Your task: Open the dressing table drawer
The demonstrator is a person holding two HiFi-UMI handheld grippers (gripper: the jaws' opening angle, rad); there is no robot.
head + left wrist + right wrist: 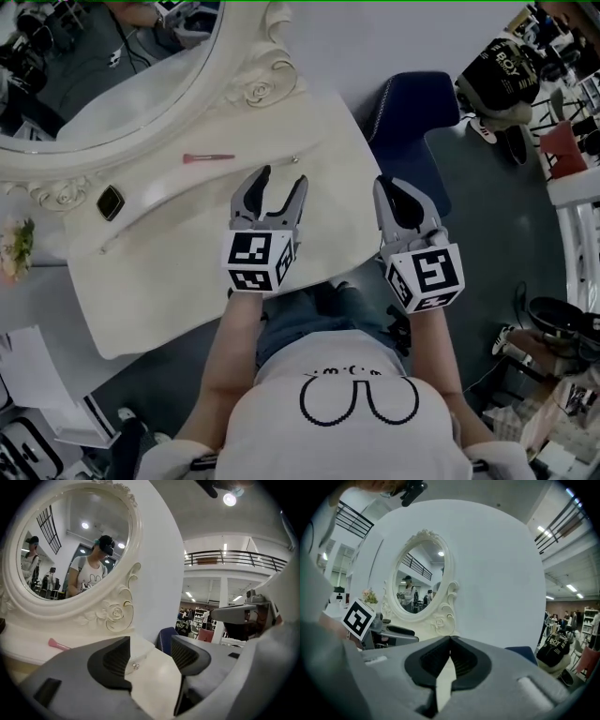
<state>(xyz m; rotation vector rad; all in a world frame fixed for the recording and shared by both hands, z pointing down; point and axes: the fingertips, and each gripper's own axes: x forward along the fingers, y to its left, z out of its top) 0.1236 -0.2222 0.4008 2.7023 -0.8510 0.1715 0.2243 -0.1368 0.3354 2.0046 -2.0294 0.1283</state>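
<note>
The cream dressing table (178, 281) stands under its oval mirror (94, 75). No drawer front shows from above. A small shiny knob (294, 159) sits on a curved edge of the top. My left gripper (282, 178) hovers over the tabletop, open and empty. In the left gripper view, that knob (136, 666) lies ahead between the left gripper's (150, 656) spread fingers (115, 660). My right gripper (396, 192) hangs at the table's right edge, shut on nothing. The right gripper view shows the right gripper's (450, 641) tips touching, pointed toward the mirror (419, 585).
A pink brush (208, 157) lies near the mirror base, a small black object (111, 202) farther left, flowers (14, 246) at the left edge. A blue chair (412, 112) stands right of the table, against the white wall (497, 583). Bags and clutter cover the floor at right.
</note>
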